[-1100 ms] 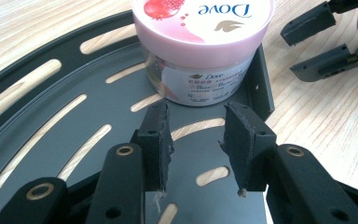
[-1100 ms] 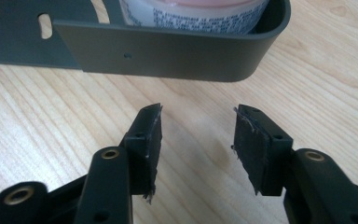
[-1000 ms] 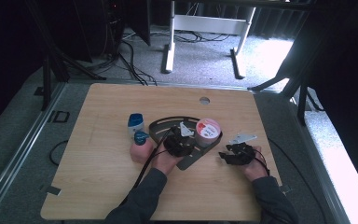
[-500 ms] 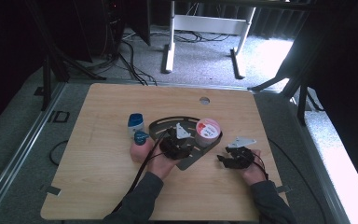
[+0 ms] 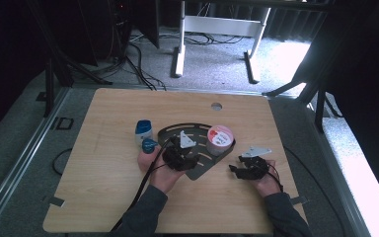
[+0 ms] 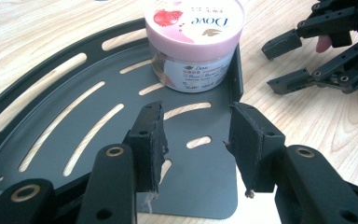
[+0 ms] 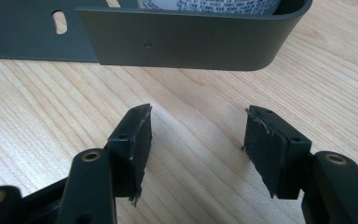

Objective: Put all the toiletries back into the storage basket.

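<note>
A dark grey slotted corner tray (image 5: 170, 132) lies flat on the wooden table. A pink-lidded Dove jar (image 5: 220, 138) stands in its walled corner (image 6: 235, 70). My left gripper (image 5: 194, 158) hovers over the tray floor (image 6: 74, 121), pointing at the jar (image 6: 193, 37). Its jaws (image 6: 196, 121) have just been opening and hold nothing. My right gripper (image 5: 234, 170) rests low on the table to the right of the tray, facing the tray's outer wall (image 7: 186, 39). Its jaws (image 7: 198, 126) have also just been opening, with only bare wood between them.
A white bottle with a blue cap (image 5: 143, 130) stands left of the tray. A small blue-lidded item (image 5: 149, 145) sits by my left hand. A round cable hole (image 5: 216, 105) is at the table's far edge. Cables trail toward the person.
My left gripper has drawn slightly back from the jar and risen a little over the tray. The right hand has stayed where it was.
</note>
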### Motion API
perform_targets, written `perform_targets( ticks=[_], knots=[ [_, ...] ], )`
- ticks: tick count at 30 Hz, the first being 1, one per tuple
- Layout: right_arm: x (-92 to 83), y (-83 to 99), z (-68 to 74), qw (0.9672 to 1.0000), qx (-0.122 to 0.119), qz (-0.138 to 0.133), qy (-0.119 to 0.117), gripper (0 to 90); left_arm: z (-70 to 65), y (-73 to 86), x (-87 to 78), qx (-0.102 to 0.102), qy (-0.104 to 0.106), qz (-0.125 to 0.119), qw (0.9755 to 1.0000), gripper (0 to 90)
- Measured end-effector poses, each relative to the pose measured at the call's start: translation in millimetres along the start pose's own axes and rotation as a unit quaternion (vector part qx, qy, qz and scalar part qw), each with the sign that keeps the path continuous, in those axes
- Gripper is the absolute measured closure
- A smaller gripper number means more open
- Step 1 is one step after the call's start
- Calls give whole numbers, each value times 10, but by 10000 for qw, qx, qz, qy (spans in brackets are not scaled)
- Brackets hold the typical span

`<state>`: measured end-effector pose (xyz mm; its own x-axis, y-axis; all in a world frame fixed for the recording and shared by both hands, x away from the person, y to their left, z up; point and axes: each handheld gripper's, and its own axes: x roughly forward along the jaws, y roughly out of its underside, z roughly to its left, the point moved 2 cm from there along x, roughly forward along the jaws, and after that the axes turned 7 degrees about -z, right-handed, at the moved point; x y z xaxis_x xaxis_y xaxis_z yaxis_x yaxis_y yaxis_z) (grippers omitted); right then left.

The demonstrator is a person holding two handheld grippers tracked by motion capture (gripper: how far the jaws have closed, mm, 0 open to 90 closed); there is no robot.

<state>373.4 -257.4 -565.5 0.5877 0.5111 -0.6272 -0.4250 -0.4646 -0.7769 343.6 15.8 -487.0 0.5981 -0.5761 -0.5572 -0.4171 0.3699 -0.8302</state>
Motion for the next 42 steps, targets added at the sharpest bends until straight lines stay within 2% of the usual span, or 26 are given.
perform_targets(
  ticks=[11, 19, 28, 36, 42],
  knots=[
    [-1, 32, -22, 9998, 162, -85, -43, 387, -50, -6, -203, 9, -29, -84, 10000, 544],
    [1, 47, -36, 9996, 230, -135, -84, 378, -84, 54, -400, -98, -30, -97, 9999, 544],
    [1, 52, -37, 9996, 236, -149, -94, 371, -48, 132, -623, -248, -179, -111, 9995, 525],
    [2, 54, -37, 9996, 236, -159, -94, 367, -22, 194, -827, -281, -329, -178, 9989, 517],
    [3, 55, -36, 9995, 237, -165, -94, 365, 53, 269, -944, -390, -477, -135, 9980, 514]
  ],
)
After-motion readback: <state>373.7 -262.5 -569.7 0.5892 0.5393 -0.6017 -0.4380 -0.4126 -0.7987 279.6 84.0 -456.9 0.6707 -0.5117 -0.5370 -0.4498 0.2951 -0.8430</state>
